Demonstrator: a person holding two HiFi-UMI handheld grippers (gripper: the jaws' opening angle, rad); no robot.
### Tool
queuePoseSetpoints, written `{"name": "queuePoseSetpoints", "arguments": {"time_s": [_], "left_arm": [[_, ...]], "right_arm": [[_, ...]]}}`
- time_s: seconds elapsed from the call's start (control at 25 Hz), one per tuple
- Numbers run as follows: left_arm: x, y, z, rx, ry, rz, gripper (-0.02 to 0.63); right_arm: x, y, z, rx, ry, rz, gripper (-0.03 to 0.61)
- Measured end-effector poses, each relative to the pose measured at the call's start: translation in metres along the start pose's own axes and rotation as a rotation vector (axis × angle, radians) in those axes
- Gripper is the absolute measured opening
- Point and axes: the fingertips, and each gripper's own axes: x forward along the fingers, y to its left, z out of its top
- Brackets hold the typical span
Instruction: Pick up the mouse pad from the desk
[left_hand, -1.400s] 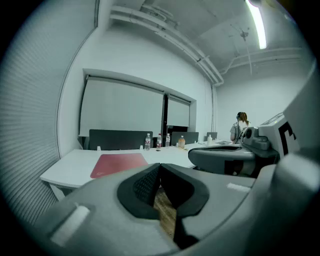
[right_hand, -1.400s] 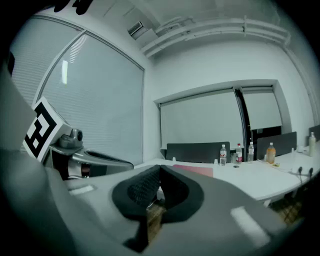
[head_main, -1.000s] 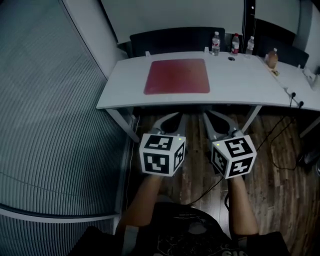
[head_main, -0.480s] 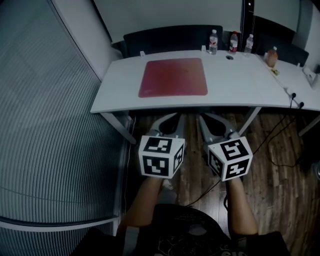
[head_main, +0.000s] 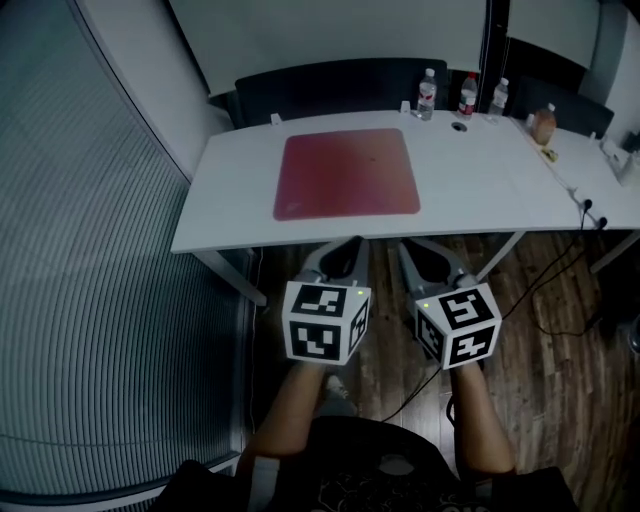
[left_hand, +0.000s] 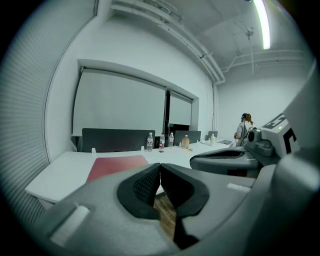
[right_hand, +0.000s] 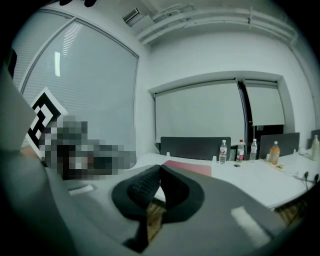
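A red mouse pad (head_main: 347, 172) lies flat on the left half of the white desk (head_main: 480, 185). Both grippers hover side by side over the wooden floor, just short of the desk's front edge. My left gripper (head_main: 351, 244) is shut with nothing in it, and so is my right gripper (head_main: 414, 245). In the left gripper view the mouse pad (left_hand: 117, 165) shows beyond the closed jaws of the left gripper (left_hand: 160, 168), a little to the left. From the right gripper (right_hand: 160, 169) the mouse pad (right_hand: 192, 168) sits ahead, slightly right.
Three water bottles (head_main: 427, 93) and an orange-tinted bottle (head_main: 543, 124) stand along the desk's back edge. A dark partition (head_main: 340, 85) runs behind the desk. Window blinds (head_main: 90, 260) fill the left. Cables (head_main: 560, 290) trail on the floor at right. A person (left_hand: 245, 129) stands far off.
Both grippers have moved forward together toward the desk, and the desk and mouse pad now look nearer. The jaws stayed shut.
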Motion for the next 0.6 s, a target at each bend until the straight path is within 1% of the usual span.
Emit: {"name": "queuePoseSetpoints", "arguments": {"time_s": [0.2,0.32,0.6], "left_arm": [[0.024,0.028,0.008,-0.003,0.009,-0.049,0.006],[0.035,0.044,0.009,0.010,0.017,-0.079,0.006],[0.057,0.084,0.010,0.005,0.017,-0.133,0.006]], "right_arm": [[0.031,-0.006,0.008,0.002,0.026,-0.050,0.002],[0.051,-0.007,0.011,0.010,0.037,-0.078,0.003],[0.096,-0.002,0.011,0.028,0.056,-0.127,0.003]]}}
